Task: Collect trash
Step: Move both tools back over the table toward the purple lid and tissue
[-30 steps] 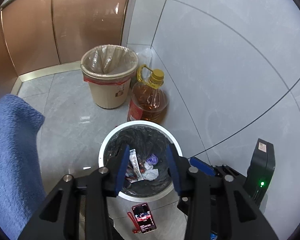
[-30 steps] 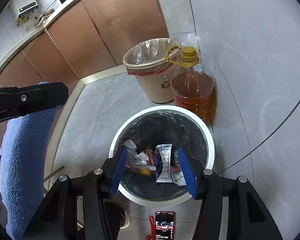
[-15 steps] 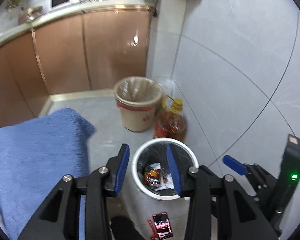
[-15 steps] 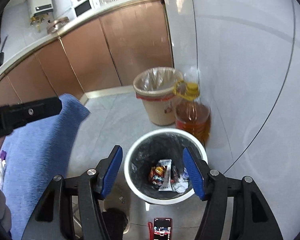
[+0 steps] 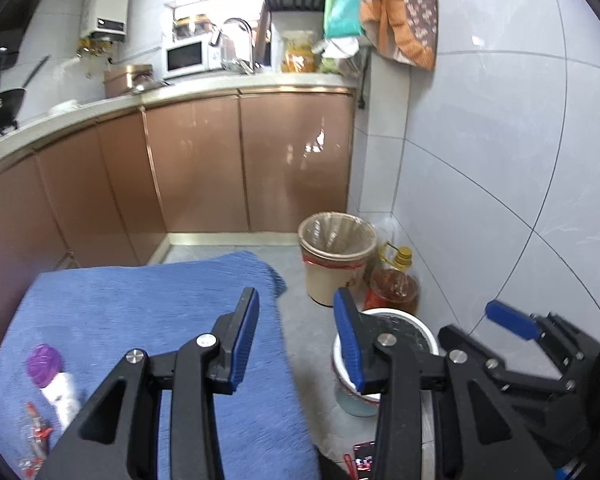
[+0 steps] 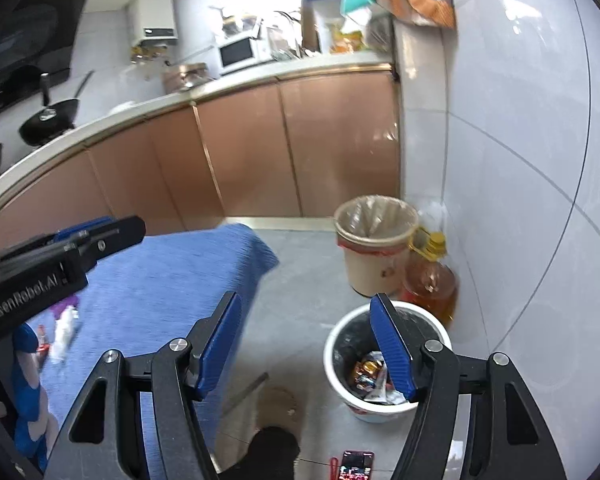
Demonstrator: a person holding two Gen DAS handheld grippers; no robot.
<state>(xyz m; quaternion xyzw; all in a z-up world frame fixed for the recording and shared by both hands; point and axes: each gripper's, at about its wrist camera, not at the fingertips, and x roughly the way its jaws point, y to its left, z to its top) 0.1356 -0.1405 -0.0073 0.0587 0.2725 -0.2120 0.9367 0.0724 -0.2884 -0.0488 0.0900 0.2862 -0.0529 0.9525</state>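
Kitchen corner with grey floor tiles (image 6: 300, 280), pale wall tiles and copper-coloured cabinets (image 5: 240, 168) under a bench (image 5: 260, 80) carrying a microwave (image 5: 186, 56) and clutter.

Left hand-held gripper (image 5: 296, 340), seen from its own camera: blue-padded jaws wide apart, nothing between them, raised above the edge of a blue cloth (image 5: 140, 320) draped over a low surface. On the cloth at lower left, a white bottle with a purple cap (image 5: 56, 380) lying tilted, and beside it some small red and clear wrappers (image 5: 34, 436), blurred.

Right hand-held gripper (image 6: 306, 344), seen from its own camera: jaws likewise wide apart and holding nothing, hanging over the floor between the cloth and a white bin (image 6: 340, 360). Bin lined with a black bag, standing on the floor near the wall, with colourful wrappers and paper scraps (image 6: 370, 376) at its bottom.

Behind the white bin, touching or just beside it, a large oil bottle (image 6: 432, 280) with a yellow cap and handle, against the wall. Next to that, a beige bin (image 6: 374, 248) with a clear liner and a red band, in the corner.

On the floor at the lower edge, a phone (image 6: 356, 466) with a lit screen and a red strap, near the foot of the white bin. Dark shoe tip (image 6: 276, 448) close by.
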